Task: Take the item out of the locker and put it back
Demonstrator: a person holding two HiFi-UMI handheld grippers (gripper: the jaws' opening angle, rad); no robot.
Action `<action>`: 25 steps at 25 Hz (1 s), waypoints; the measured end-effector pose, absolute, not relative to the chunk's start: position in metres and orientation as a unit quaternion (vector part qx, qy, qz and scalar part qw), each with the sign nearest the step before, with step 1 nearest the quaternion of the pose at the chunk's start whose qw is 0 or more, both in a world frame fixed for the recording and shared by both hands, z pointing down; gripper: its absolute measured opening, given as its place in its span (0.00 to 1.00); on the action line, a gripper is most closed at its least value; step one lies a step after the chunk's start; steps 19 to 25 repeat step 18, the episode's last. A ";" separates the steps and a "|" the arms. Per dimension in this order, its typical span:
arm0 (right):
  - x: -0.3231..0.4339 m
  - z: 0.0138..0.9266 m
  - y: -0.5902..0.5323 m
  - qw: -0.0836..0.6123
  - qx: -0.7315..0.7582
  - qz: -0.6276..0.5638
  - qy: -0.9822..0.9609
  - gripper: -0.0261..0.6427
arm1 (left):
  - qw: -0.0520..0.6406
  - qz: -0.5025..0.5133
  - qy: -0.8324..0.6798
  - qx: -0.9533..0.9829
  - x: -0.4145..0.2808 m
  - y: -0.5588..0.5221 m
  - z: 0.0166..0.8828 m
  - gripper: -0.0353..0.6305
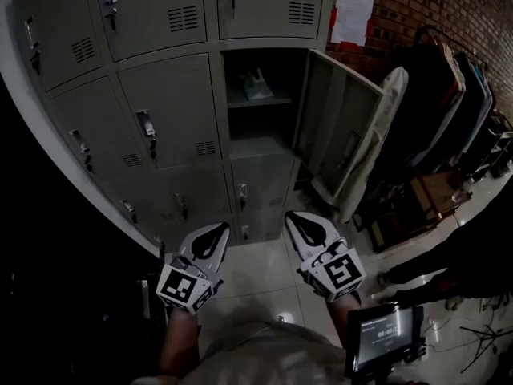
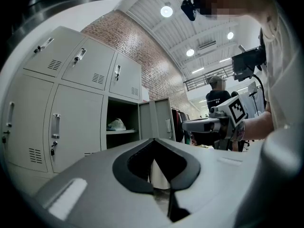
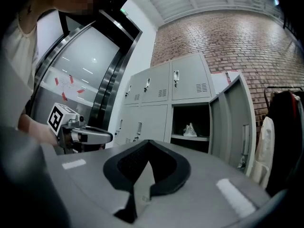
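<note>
The grey locker bank [image 1: 152,95] has one compartment standing open [image 1: 260,127], its door [image 1: 341,131] swung out to the right. A small pale crumpled item [image 1: 258,87] lies on the upper shelf inside; it also shows in the left gripper view [image 2: 116,124] and in the right gripper view [image 3: 190,130]. My left gripper [image 1: 218,229] and right gripper [image 1: 295,217] hang low in front of the lockers, side by side, well short of the compartment. Both are shut with nothing between the jaws [image 2: 152,141] [image 3: 148,142].
A rack of dark garments [image 1: 449,95] stands at the right, with a white garment [image 1: 389,107] hanging behind the open door. Papers [image 1: 353,14] are pinned to the brick wall. A small screen [image 1: 385,331] is at my right hip. A person [image 2: 217,96] stands further off.
</note>
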State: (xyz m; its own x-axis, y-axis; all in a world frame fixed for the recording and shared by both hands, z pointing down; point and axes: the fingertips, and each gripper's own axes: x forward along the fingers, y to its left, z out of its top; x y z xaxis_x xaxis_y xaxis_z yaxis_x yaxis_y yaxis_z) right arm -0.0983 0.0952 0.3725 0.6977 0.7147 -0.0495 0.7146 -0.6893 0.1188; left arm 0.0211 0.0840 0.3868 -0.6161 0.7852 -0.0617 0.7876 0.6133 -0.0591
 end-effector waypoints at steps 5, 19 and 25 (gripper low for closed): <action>-0.098 0.366 0.095 0.074 0.918 -0.005 0.389 0.04 | 0.029 -0.036 0.901 0.432 0.022 0.084 0.380 0.06; -0.095 0.362 0.106 0.086 0.914 0.002 0.396 0.04 | 0.021 -0.047 0.901 0.431 0.022 0.094 0.377 0.06; -0.095 0.362 0.106 0.086 0.914 0.002 0.396 0.04 | 0.021 -0.047 0.901 0.431 0.022 0.094 0.377 0.06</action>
